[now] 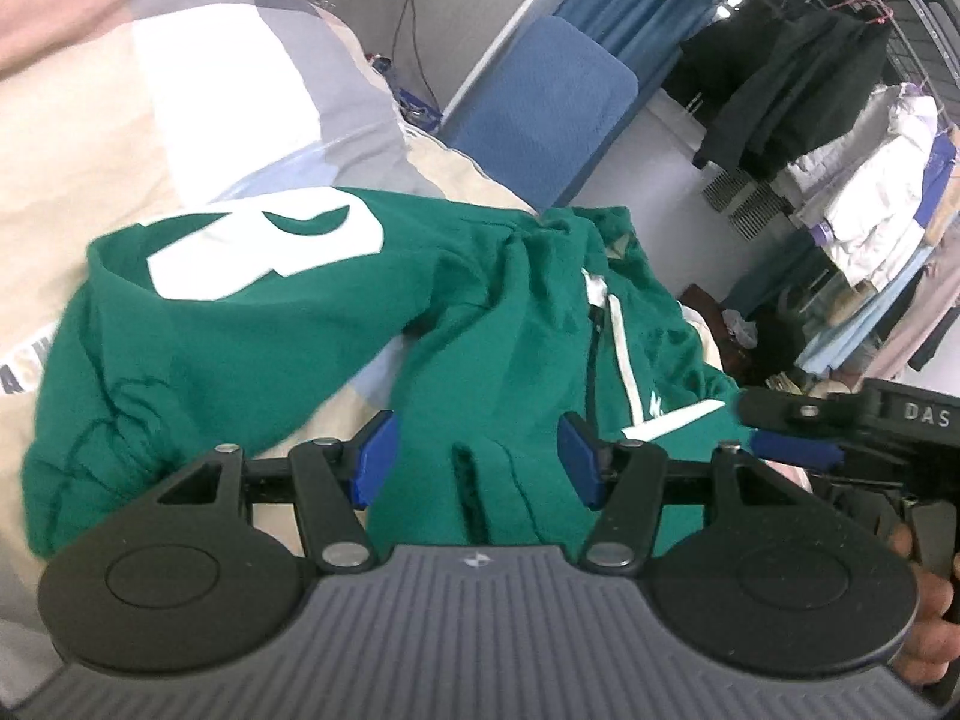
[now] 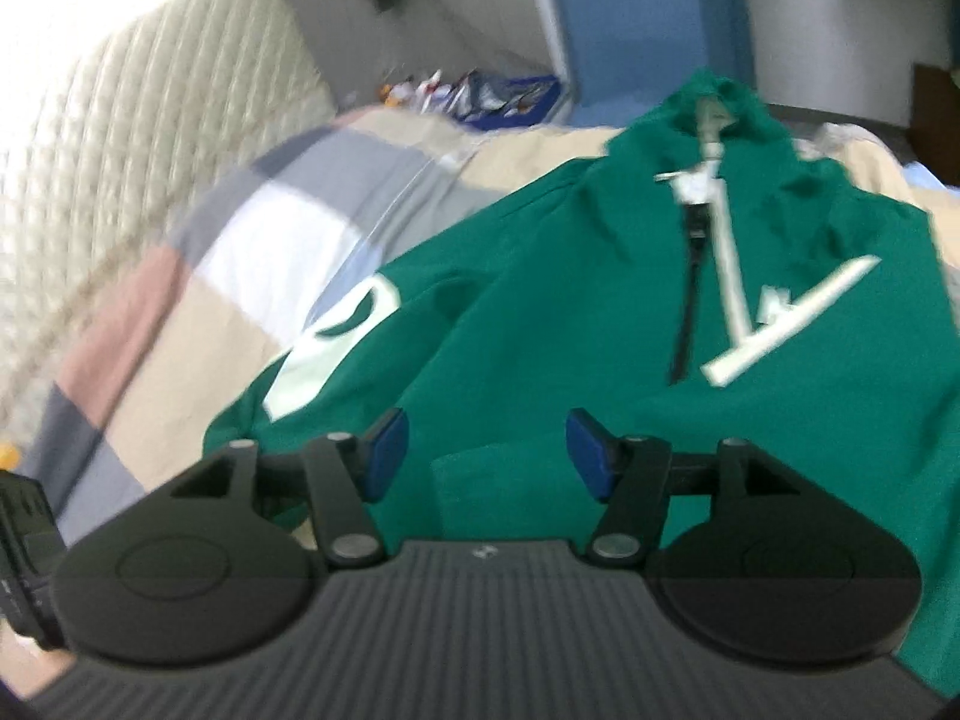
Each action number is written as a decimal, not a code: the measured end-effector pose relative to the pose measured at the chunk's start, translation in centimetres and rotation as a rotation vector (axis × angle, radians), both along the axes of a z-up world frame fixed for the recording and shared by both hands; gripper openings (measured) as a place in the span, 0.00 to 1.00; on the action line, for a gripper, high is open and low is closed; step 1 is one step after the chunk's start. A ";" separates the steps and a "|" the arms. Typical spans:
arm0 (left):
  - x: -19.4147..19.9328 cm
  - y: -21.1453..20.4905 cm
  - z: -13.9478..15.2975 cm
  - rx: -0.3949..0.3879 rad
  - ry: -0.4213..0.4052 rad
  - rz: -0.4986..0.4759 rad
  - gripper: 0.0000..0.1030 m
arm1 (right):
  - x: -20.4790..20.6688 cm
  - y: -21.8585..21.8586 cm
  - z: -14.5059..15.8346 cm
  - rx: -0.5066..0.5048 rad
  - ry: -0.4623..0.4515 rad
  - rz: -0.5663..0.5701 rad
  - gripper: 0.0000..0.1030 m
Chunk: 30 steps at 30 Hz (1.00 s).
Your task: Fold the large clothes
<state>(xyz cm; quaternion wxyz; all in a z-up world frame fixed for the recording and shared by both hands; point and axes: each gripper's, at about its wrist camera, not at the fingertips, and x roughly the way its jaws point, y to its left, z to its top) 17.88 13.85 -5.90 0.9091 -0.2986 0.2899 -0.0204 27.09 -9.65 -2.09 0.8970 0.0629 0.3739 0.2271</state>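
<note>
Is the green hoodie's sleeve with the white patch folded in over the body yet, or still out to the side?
Still out: the sleeve lies on the bedspread beside the green hoodie, not over its front.

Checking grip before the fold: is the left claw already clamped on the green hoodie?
No. The left claw is open, its blue pads spread apart with the green hoodie lying loose between them.

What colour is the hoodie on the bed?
Green hoodie, with white lettering and drawstring; it shows best in the left wrist view.
</note>
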 end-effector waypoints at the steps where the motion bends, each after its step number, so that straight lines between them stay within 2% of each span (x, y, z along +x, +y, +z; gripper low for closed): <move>1: 0.1 -0.5 -0.1 0.004 -0.001 -0.009 0.62 | 0.0 -1.7 0.0 0.018 -0.005 -0.031 0.66; 3: 0.2 -1.6 -0.4 0.024 0.004 -0.025 0.62 | 0.4 -5.2 -0.4 0.053 -0.008 -0.102 0.70; 6: 0.6 -3.2 -0.7 0.047 0.015 -0.048 0.62 | 1.3 -11.2 -2.0 0.098 0.010 -0.244 0.71; 9: 1.0 -4.3 -1.0 0.048 0.020 -0.061 0.62 | 2.4 -16.6 -4.7 0.161 0.087 -0.386 0.75; 12: 1.5 -5.5 -1.2 0.078 0.017 -0.073 0.62 | 3.5 -19.6 -7.5 0.233 0.164 -0.420 0.74; 15: 2.1 -6.6 -2.0 0.119 0.038 -0.073 0.62 | 4.1 -21.2 -9.8 0.241 0.225 -0.466 0.75; 18: 2.9 -7.2 -2.7 0.117 0.057 -0.074 0.62 | 5.0 -22.1 -12.3 0.342 0.280 -0.458 0.75; 21: 3.6 -7.9 -3.1 0.130 0.050 -0.080 0.62 | 6.1 -22.5 -12.9 0.426 0.203 -0.443 0.76; 24: 4.0 -8.9 -3.7 0.184 0.039 -0.097 0.62 | 8.2 -22.8 -13.5 0.520 0.141 -0.408 0.76; 27: 4.2 -10.0 -4.2 0.212 0.022 -0.127 0.62 | 9.9 -22.9 -13.8 0.519 0.089 -0.395 0.76; 30: 4.3 -10.9 -4.2 0.211 -0.004 -0.157 0.62 | 9.8 -24.3 -13.9 0.552 -0.002 -0.464 0.76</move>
